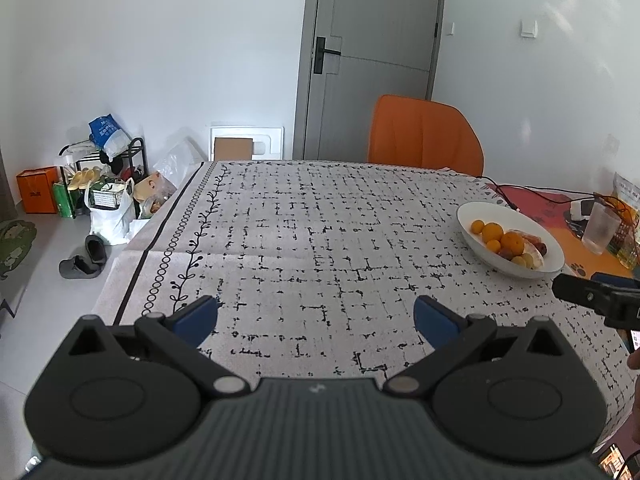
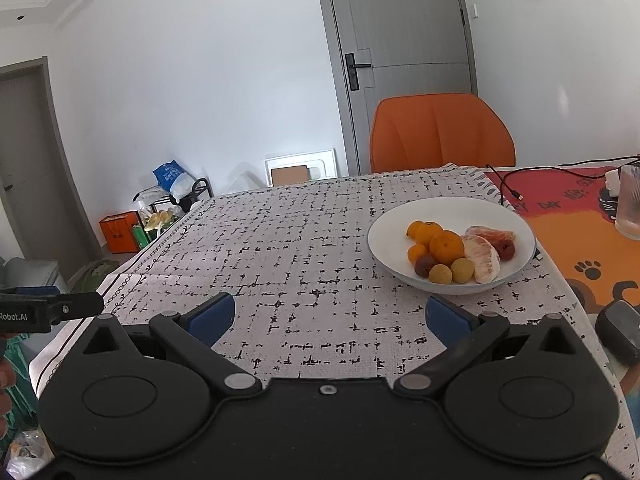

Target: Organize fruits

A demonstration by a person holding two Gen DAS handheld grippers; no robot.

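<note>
White bowl (image 2: 451, 216) on desk (image 2: 304, 248) right side holds five oranges (image 2: 446, 246), two yellow fruits (image 2: 462, 270), two dark red fruits (image 2: 505, 249), two peeled pomelo segments (image 2: 485, 259); ribbed glass (image 2: 629, 204) beyond; left gripper (image 1: 316, 314) and right gripper (image 2: 330, 316) both spread apart, empty.

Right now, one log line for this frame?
left gripper open, empty | right gripper open, empty | fruit in bowl | cloth bare ahead

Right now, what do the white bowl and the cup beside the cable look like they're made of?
The white bowl looks like glazed ceramic: smooth and opaque, with a soft sheen, though melamine is possible. The cup looks like ribbed clear glass or plastic: it is see-through, with vertical ridges.
</note>
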